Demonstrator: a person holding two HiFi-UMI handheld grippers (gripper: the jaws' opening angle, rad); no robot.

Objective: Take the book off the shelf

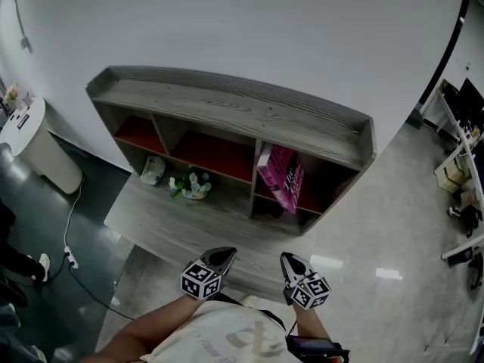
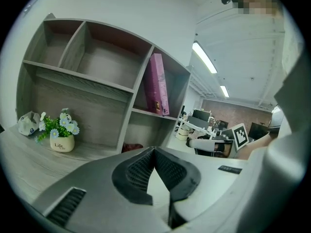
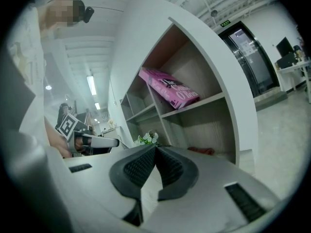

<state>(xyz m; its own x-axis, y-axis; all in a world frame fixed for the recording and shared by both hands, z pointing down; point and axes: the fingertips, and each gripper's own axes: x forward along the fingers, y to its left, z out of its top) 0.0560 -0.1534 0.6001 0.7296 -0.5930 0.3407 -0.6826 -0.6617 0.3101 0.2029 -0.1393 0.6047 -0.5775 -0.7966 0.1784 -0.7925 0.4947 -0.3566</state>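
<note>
**Surface and room.** A glossy pale floor (image 1: pixel 363 278) runs from the person's feet to a grey wooden shelf (image 1: pixel 227 104) set against a white wall (image 1: pixel 265 29). A cable (image 1: pixel 72 225) lies on the darker floor to the left, near a white bin (image 1: pixel 38 146). Office desks (image 1: pixel 461 150) stand well apart on the right.

**Jaws.** The left gripper (image 1: pixel 219 259) and right gripper (image 1: pixel 291 262) are held side by side, low in front of the shelf and well clear of it. In the left gripper view, the left gripper (image 2: pixel 154 149) has its ribbed pads meeting at the tips, with nothing between them. The right gripper (image 3: pixel 155 147) is likewise closed tip to tip and empty.

**Compartments.** On the shelf's bottom board stand a small flower pot (image 2: pixel 61 135) and, just left of it, a crumpled white object (image 2: pixel 28 123). A red item (image 3: pixel 200 150), too unclear to identify, lies in the lower right compartment. The pink book (image 2: pixel 159 84) stands in the upper right compartment, tilted against the divider. The upper left compartments hold nothing.
</note>
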